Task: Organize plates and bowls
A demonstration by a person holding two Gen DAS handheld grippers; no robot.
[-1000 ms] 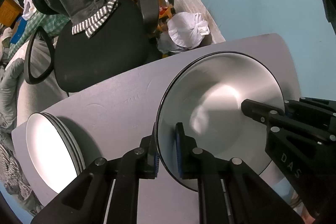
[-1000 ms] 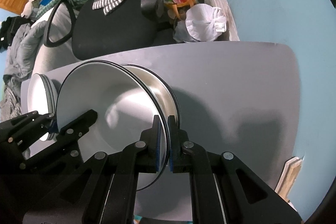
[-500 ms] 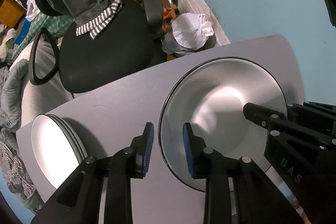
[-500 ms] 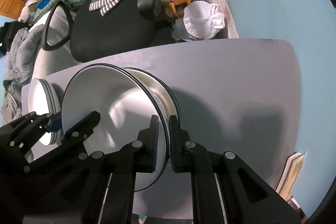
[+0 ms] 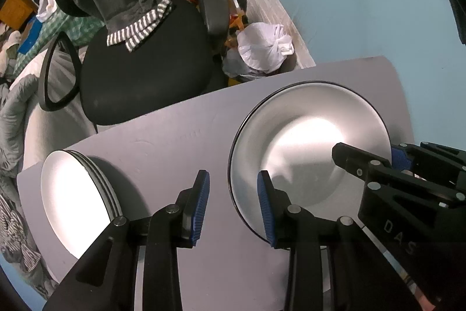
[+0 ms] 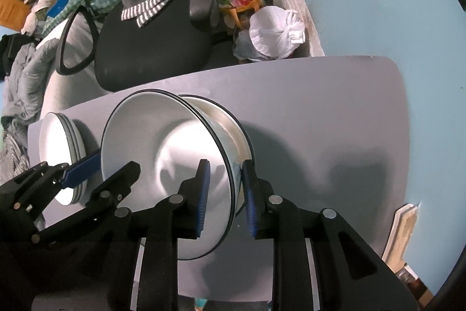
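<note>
The left gripper (image 5: 233, 203) is standing with its jaws spread, one pad on each side of the near-left rim of the top bowl (image 5: 308, 147) but not pressing it. The right gripper (image 6: 224, 194) is also spread, its pads straddling the bowl's right rim with a gap on both sides. The bowl is sitting on a second bowl (image 6: 230, 124) on the right half of the grey table (image 5: 174, 142).

I judge the step in hand is the release after stacking. To do it well, both grippers are needing to back straight away from the rim, without touching it, because a light bowl is sliding easily on the one under it.

Counting: two bowls are showing in the stack. The stack of plates (image 5: 72, 200) at the near-left corner of the table is showing about three rims, though the exact number is hard to tell. There are two grippers.
</note>
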